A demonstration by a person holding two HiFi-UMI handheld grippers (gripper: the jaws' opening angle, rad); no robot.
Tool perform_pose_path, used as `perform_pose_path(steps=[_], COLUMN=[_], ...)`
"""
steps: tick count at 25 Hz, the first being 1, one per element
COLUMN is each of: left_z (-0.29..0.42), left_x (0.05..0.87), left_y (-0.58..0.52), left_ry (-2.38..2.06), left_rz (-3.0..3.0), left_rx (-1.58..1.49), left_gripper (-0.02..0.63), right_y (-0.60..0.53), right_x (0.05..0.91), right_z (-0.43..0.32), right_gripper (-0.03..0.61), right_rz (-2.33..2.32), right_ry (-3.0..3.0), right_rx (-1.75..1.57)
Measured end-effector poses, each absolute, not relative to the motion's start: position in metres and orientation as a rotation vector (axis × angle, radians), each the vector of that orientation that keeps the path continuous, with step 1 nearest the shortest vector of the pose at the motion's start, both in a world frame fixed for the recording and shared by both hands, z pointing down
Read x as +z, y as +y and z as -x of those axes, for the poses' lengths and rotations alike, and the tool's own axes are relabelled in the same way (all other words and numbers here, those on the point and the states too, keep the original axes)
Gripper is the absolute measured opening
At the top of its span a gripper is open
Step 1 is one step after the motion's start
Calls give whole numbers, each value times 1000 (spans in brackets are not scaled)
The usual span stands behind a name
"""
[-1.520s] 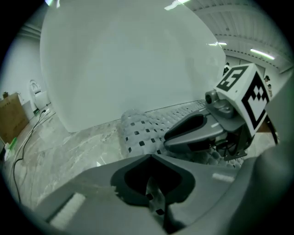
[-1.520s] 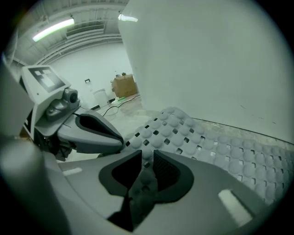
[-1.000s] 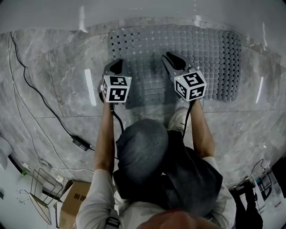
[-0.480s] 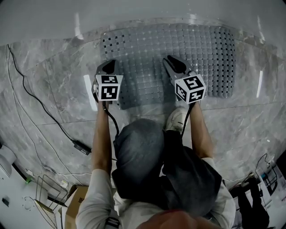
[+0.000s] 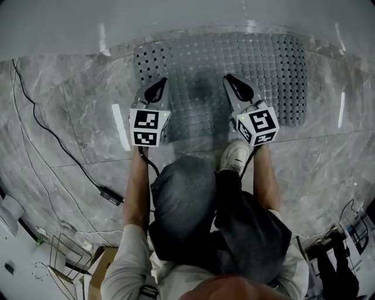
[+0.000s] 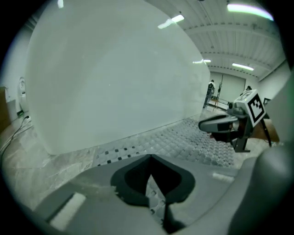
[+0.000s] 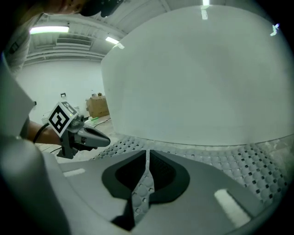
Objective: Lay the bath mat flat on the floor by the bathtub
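Head view: the grey bath mat (image 5: pixel 258 64) lies on the marble floor (image 5: pixel 70 105) alongside the bathtub (image 5: pixel 187 17). The left hand-held gripper (image 5: pixel 158 87) is clamped on a raised pleat of the mat's side away from the bathtub. The right hand-held gripper (image 5: pixel 233 83), its jaws having just been closing, pinches a similar pleat. Risk: an uneven pull could drag the mat off the bathtub line or leave a wrinkle.

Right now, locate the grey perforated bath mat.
Head view, top centre: the bath mat lies on the marble floor against the white bathtub, near edge pinched by the left gripper and the right gripper, whose jaws have just been closing.
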State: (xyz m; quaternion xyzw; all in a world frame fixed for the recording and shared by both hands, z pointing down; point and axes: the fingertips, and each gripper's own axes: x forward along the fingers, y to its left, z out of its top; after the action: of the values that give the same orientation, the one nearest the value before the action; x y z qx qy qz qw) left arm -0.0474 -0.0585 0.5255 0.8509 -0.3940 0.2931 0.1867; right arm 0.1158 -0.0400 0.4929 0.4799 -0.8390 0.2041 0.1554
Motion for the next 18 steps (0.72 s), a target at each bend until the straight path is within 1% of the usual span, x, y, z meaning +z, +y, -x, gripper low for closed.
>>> perform_pose_path(steps=[4, 11, 15, 18], left_z=[21, -6, -13, -17], left_x=[473, 398, 379, 380], left_y=[-68, -73, -70, -62], left_ry=[-1069, -999, -996, -978], left_rz=[-2521, -2690, -2732, -2746], left_rx=[651, 447, 410, 378], left_gripper=[5, 5, 5, 5], right_y=[-40, -35, -26, -18], right_x=[456, 393, 369, 367], right_z=[-125, -143, -151, -158], right_gripper=[2, 2, 1, 0], right_rz=[-1448, -1553, -1595, -1612], right_ry=[-2422, -2452, -2457, -2436], right_rx=[472, 286, 231, 234])
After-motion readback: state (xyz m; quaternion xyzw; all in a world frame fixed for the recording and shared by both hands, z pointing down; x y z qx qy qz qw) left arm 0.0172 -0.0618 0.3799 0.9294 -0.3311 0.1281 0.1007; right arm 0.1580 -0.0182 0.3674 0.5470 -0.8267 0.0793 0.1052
